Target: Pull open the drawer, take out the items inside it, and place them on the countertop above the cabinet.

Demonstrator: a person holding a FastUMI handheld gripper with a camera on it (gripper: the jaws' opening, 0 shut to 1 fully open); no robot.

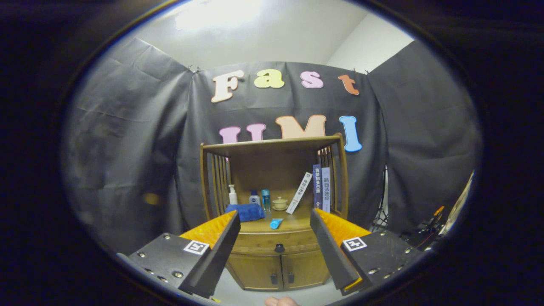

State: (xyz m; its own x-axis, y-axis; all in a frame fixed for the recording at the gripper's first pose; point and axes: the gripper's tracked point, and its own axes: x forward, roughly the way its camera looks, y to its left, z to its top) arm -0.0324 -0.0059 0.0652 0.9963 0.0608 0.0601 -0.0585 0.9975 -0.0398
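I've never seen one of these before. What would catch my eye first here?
Probably the wooden cabinet straight ahead, its drawer shut, with a dark knob showing between the two jaws. The gripper is open and holds nothing, well short of the cabinet. On the countertop above the drawer sit a folded blue towel, small bottles, a little cup and leaning books.

Two books [321,188] are standing right of centre; a white pump bottle [232,195] is sitting left of centre, above a folded blue towel [245,212].
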